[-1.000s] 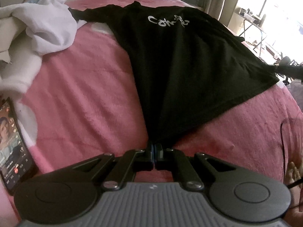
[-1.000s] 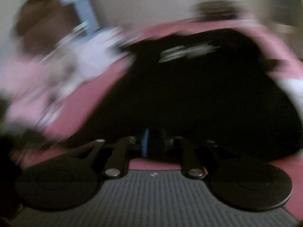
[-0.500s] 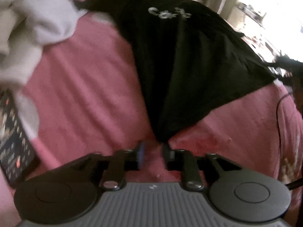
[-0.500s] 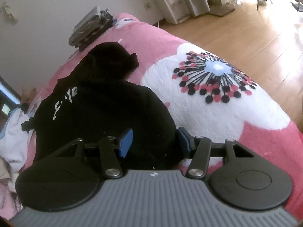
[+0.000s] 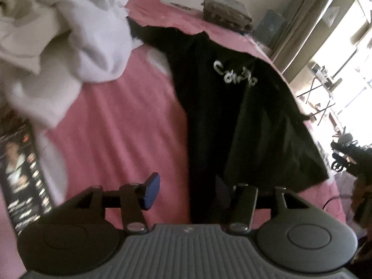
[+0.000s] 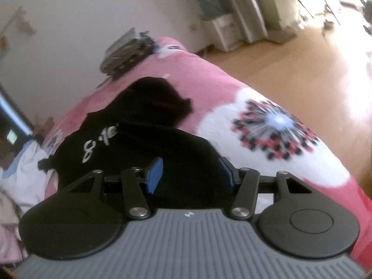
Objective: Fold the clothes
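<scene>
A black T-shirt (image 5: 234, 116) with white lettering lies spread on the pink bedspread (image 5: 121, 121), collar away from me. My left gripper (image 5: 186, 191) is open just above the shirt's near hem corner, blue pads wide apart and nothing held. In the right wrist view the same black T-shirt (image 6: 148, 134) lies bunched, its far sleeve folded up. My right gripper (image 6: 190, 174) is open over the shirt's near edge, the dark cloth showing between the pads without being pinched.
A heap of white clothes (image 5: 58, 46) sits at the left. A phone (image 5: 21, 176) with a lit screen lies at the near left edge. Folded grey clothes (image 5: 225, 7) stack at the bed's far side. The bedspread's white flower patch (image 6: 267, 134) borders wooden floor (image 6: 302, 65).
My left gripper was shut on the shirt's hem corner and has let it go, its pads now wide apart. The right gripper stayed open over the shirt and shifted slightly.
</scene>
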A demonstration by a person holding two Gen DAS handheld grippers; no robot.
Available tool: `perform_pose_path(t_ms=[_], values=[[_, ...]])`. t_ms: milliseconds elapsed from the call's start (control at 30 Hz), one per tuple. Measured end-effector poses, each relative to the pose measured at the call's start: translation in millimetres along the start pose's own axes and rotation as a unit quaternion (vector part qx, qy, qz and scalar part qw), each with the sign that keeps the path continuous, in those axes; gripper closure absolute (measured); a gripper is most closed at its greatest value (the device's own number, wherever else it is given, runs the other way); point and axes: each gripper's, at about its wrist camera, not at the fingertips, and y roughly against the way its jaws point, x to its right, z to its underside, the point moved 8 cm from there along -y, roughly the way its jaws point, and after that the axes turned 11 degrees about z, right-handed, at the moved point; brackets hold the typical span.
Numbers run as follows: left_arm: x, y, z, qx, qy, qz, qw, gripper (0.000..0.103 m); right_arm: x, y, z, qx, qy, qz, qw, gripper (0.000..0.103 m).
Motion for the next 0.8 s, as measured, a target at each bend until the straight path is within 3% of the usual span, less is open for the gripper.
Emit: perform_pose_path(t_ms=[233, 500, 700, 733, 767, 800], values=[[26.4, -51.9, -29.9, -0.022, -0.057, -0.001, 0.9982, 0.048, -30.3, -19.3, -25.5, 0.006, 0.030, -0.022, 0.999, 0.051], [58.4, -100.2, -5.1, -0.081, -0.136, 0.008, 0.9873, 0.048, -54.9, -101.0, -53.0, -0.042, 0.088, -0.008, 0.995, 0.043], [55.2, -117.0, 14.3, -0.114, -0.171, -0.022, 0.9783, 0.048, -72.6, -161.6, -74.0, -0.077, 0.132, 0.002, 0.988, 0.037], [55.2, -117.8, 16.5, -0.113, -0.176, -0.027, 0.9776, 0.048, -75.5, -171.7, -77.5, -0.083, 0.139, 0.004, 0.987, 0.038], [55.1, -118.6, 18.6, -0.111, -0.181, -0.032, 0.9767, 0.048, -78.4, -176.6, -78.1, -0.081, 0.155, 0.009, 0.984, 0.047], [55.1, -119.5, 20.8, -0.109, -0.186, -0.038, 0.9758, 0.047, -81.4, -175.3, -75.1, -0.070, 0.181, 0.018, 0.981, 0.066]])
